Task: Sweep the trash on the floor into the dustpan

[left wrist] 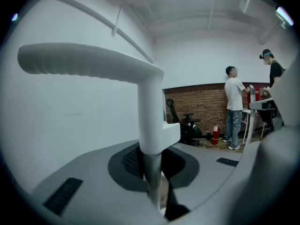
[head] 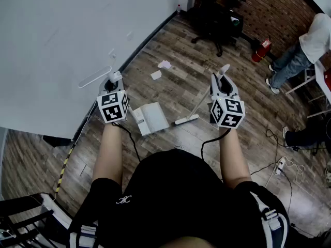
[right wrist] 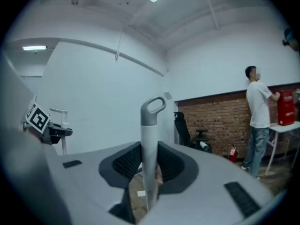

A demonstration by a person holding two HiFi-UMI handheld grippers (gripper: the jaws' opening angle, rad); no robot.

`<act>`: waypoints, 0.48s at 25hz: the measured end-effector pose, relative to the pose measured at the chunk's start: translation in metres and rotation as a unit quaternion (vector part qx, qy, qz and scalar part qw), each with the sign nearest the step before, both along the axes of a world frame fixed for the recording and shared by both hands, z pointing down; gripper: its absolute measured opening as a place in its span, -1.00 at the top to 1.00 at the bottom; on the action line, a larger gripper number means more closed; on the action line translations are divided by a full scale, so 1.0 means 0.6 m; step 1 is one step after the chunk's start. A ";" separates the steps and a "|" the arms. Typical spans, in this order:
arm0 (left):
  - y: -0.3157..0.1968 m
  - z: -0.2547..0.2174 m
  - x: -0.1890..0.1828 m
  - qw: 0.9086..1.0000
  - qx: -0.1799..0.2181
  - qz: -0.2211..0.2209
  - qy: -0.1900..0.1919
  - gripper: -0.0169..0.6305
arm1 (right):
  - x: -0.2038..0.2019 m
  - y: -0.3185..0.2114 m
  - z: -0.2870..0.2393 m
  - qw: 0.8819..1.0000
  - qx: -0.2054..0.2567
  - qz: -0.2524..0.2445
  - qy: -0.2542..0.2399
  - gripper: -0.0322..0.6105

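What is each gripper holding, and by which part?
Left gripper: dustpan's upright handle, just below its top grip. Right gripper: broom pole, near its looped top.

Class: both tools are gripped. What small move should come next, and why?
Probably push the right gripper forward so the flat head of its white long-handled broom lands beyond the two white paper scraps. They lie on the wooden floor farther out than both the broom head and the white dustpan that the left gripper holds.

Black short-sleeved shirt, white logo.
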State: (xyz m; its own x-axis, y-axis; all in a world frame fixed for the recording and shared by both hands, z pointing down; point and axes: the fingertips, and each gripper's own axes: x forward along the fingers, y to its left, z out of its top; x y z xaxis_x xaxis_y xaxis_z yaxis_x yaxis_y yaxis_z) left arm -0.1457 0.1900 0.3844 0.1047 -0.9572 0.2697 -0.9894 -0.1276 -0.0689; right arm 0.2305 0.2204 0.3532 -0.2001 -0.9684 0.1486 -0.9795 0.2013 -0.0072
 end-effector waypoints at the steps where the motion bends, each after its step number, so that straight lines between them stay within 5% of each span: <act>1: -0.005 0.001 0.006 1.000 -0.001 0.002 -0.001 0.83 | 0.001 -0.004 -0.004 1.000 0.004 0.000 0.001 0.55; 12: -0.045 -0.025 0.062 1.000 0.011 -0.005 -0.013 0.83 | 0.046 -0.066 -0.015 1.000 0.018 -0.011 -0.013 0.55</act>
State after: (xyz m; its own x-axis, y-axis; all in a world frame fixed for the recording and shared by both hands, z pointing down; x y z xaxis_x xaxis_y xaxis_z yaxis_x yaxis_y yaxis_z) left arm -0.1087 0.1627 0.3693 0.0881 -0.9641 0.2506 -0.9885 -0.1156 -0.0972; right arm 0.2581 0.1808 0.3440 -0.2241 -0.9686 0.1075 -0.9746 0.2226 -0.0256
